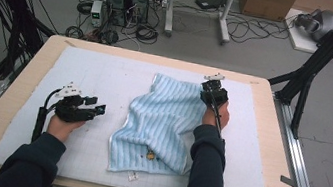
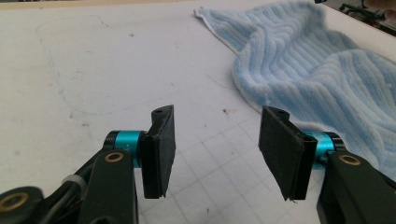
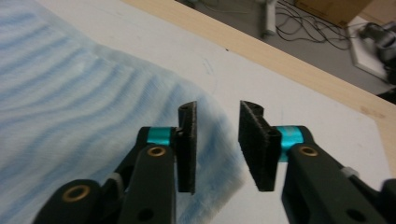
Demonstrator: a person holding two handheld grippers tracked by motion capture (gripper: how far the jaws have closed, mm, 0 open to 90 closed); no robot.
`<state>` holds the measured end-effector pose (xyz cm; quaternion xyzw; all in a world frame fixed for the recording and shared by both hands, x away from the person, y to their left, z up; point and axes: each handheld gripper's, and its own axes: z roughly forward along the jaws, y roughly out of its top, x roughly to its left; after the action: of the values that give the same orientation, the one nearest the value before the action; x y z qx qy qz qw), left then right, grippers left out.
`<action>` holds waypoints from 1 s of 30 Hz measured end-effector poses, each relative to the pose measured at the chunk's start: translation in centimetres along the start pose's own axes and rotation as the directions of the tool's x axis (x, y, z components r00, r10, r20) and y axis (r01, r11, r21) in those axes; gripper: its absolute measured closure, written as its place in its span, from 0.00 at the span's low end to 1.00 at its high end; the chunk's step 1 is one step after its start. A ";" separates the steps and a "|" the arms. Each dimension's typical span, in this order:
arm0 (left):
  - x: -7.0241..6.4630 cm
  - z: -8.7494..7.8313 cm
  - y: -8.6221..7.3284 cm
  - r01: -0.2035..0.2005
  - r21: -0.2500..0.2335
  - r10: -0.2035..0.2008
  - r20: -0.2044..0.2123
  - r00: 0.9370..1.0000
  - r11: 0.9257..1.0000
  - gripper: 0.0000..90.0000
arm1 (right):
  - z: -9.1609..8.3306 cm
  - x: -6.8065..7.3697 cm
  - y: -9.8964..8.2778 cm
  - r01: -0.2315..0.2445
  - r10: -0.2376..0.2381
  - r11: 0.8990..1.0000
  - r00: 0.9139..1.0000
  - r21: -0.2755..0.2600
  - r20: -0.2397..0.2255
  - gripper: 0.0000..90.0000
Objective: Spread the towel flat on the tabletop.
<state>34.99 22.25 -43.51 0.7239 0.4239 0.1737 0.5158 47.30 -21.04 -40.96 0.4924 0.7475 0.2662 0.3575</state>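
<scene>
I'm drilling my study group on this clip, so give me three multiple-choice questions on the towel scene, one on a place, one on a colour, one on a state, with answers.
1. Where does the towel lie relative to the left gripper?
A. to its right, apart from it
B. under it
C. between its jaws

2. What colour is the towel?
A. red
B. light blue with white edging
C. dark green

3. How do the right gripper jaws stand?
A. clamped on the towel
B. parted, nothing pinched between them
C. clamped on a cable

Answers: 1 A, the high view shows bare white mat between them. 2 B, ribbed blue cloth in all views. 3 B, the right gripper view shows a gap between the pads, above the towel's edge.
</scene>
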 end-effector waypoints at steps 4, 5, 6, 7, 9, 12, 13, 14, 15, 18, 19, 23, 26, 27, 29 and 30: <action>-0.7 1.3 1.6 -0.006 0.004 0.006 0.037 0.999 1.000 0.51 | -1.9 -0.7 -0.5 -0.035 0.030 0.998 0.996 -0.053 -0.085 0.68; -0.7 1.5 2.0 -0.007 0.004 0.007 0.043 0.999 1.000 0.51 | -2.5 -0.9 -0.7 -0.053 0.047 0.997 0.994 -0.062 -0.104 0.67; -0.8 1.9 2.5 -0.003 -0.003 0.003 0.046 0.999 1.000 0.51 | -3.1 -1.1 -0.9 -0.056 0.047 0.996 0.991 -0.073 -0.122 0.66; -0.8 2.4 3.0 0.008 -0.013 -0.007 0.049 0.999 1.000 0.50 | -3.8 -1.3 -1.1 -0.061 0.048 0.995 0.988 -0.083 -0.144 0.65; -0.8 3.5 3.8 0.029 -0.012 -0.029 0.057 0.998 0.999 0.50 | -5.3 -1.6 -1.9 -0.065 0.046 0.993 0.982 -0.102 -0.182 0.62; -0.9 5.6 4.6 0.052 -0.002 -0.052 0.064 0.997 0.999 0.50 | -7.5 -2.0 -3.7 -0.066 0.037 0.991 0.972 -0.114 -0.234 0.61; -1.0 6.4 4.7 0.053 0.017 -0.054 0.065 0.996 0.998 0.51 | -8.1 -2.1 -4.3 -0.065 0.035 0.991 0.970 -0.119 -0.241 0.61; -1.1 6.9 4.8 0.049 0.030 -0.051 0.064 0.997 0.998 0.51 | -8.7 -2.2 -4.9 -0.067 0.033 0.989 0.968 -0.128 -0.250 0.61; -1.3 7.7 4.8 0.041 0.043 -0.044 0.060 0.997 0.998 0.51 | -9.1 -2.2 -5.3 -0.074 0.039 0.989 0.966 -0.127 -0.257 0.60; -1.7 10.0 4.9 0.024 0.077 -0.028 0.051 0.998 0.997 0.53 | -10.4 -2.1 -6.9 -0.078 0.041 0.990 0.959 -0.120 -0.280 0.58; -1.8 10.5 4.9 0.018 0.090 -0.022 0.049 0.999 0.996 0.53 | -10.8 -2.0 -7.5 -0.091 0.049 0.988 0.952 -0.125 -0.303 0.58; -2.4 12.7 4.7 -0.028 0.150 0.023 0.035 0.999 0.988 0.56 | -11.4 -1.8 -9.1 -0.098 0.053 0.987 0.945 -0.124 -0.322 0.56; -2.9 14.1 4.5 -0.071 0.206 0.065 0.036 0.997 0.976 0.58 | -11.2 -1.6 -10.1 -0.117 0.073 0.986 0.942 -0.117 -0.328 0.55; -3.2 14.4 4.5 -0.096 0.219 0.088 0.044 0.995 0.971 0.61 | -11.0 -1.5 -10.4 -0.123 0.081 0.986 0.940 -0.108 -0.332 0.55; -3.8 14.9 4.3 -0.196 0.229 0.186 0.063 0.980 0.953 0.90 | -10.6 -1.4 -10.7 -0.114 0.079 0.990 0.941 -0.088 -0.329 0.54; -4.0 15.0 4.3 -0.214 0.229 0.208 0.048 0.977 0.950 0.94 | -10.6 -1.4 -10.8 -0.123 0.090 0.989 0.939 -0.082 -0.331 0.54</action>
<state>44.89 9.59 -45.03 0.8226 0.3556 0.1684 0.4106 33.38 -26.86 -42.27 0.4625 0.7541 0.4007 0.2385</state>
